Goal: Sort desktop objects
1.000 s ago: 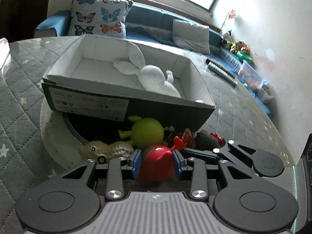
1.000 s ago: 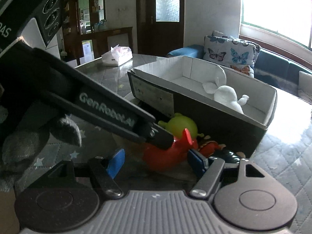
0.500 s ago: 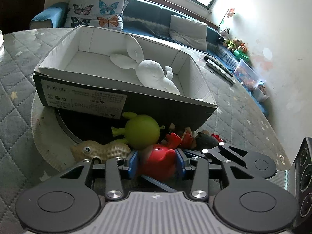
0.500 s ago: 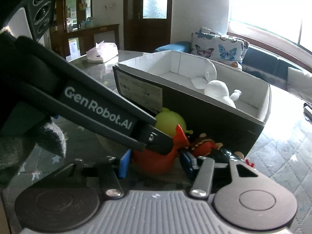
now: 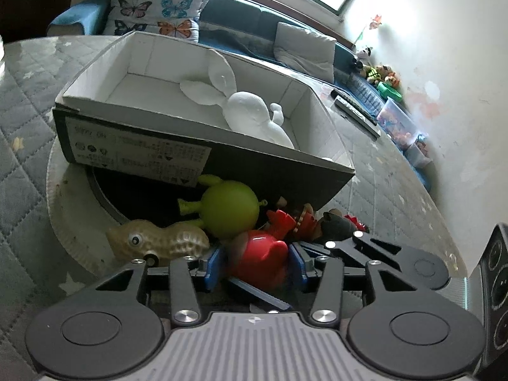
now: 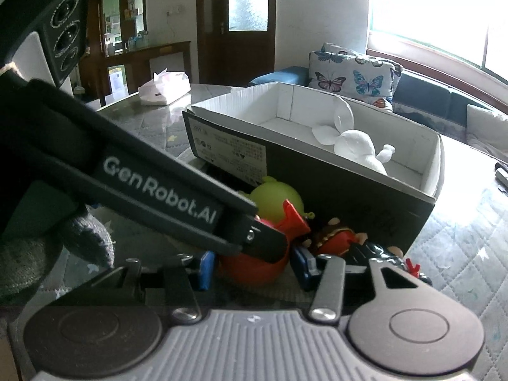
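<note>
A red toy (image 5: 258, 258) lies in front of a black cardboard box (image 5: 203, 158) with a white inside. Both grippers are at this toy. My left gripper (image 5: 255, 265) has its blue pads against the toy's two sides. My right gripper (image 6: 252, 265) also straddles the red toy (image 6: 250, 268), pads close to it; the left gripper's arm (image 6: 152, 184) crosses over it. A green round toy (image 5: 230, 208), a peanut toy (image 5: 158, 243) and small dark and red figures (image 5: 320, 222) lie beside it. A white rabbit (image 5: 250, 111) lies in the box.
The toys lie on a round white tray (image 5: 63, 216) on a grey quilted table. A tissue pack (image 6: 163, 87) stands at the far side of the table. Remote controls (image 5: 355, 111) lie beyond the box. A sofa with cushions (image 5: 158, 9) stands behind.
Both grippers have drawn nearer to the red toy and the right gripper's pads have narrowed around it. The left gripper's pads stay against the toy.
</note>
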Motion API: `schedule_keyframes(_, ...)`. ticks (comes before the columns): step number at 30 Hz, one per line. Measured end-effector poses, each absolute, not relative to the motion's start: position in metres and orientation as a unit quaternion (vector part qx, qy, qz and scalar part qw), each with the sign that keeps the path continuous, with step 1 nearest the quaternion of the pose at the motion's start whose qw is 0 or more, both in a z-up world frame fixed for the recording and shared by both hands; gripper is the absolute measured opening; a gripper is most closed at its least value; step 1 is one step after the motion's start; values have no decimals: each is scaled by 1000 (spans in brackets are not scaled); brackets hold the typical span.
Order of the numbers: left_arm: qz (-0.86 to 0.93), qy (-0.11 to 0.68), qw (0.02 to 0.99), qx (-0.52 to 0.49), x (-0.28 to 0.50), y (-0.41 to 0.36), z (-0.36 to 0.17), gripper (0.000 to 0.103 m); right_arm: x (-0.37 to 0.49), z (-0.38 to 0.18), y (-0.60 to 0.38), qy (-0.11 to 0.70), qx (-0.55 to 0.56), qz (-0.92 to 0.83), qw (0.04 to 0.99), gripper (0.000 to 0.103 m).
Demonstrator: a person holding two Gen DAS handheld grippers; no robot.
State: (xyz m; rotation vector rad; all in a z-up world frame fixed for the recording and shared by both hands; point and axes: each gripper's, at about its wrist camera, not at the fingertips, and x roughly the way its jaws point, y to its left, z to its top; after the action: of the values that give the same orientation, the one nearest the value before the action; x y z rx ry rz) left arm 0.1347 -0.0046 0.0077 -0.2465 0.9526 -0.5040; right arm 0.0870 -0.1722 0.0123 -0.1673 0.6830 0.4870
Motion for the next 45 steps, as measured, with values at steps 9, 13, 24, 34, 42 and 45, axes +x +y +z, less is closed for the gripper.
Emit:
schedule_keyframes(9, -253, 426, 863, -98, 118, -8, 39, 48, 77, 35, -180, 308, -80, 244, 916, 49)
schedule_keyframes(13, -259, 389, 880, -88, 118, -13, 69, 48, 80, 62, -186, 272, -85, 243, 927, 49)
schedule_keyframes(24, -250, 382, 884, -106, 200, -24, 89, 48, 164, 88, -196, 264, -88, 254, 926, 49)
schedule_keyframes(34, -226, 429, 863, -145, 257, -12, 55, 48, 241, 61, -193, 330, -75, 276, 899, 49)
schedule_keyframes(42, -210, 462, 844, -174, 277, 0, 28, 48, 262, 34, -186, 368, -75, 285, 882, 50)
schedule_keyframes(45, -203, 466, 843, -175, 278, 4, 24, 48, 260, 32, -184, 370, -74, 286, 881, 50)
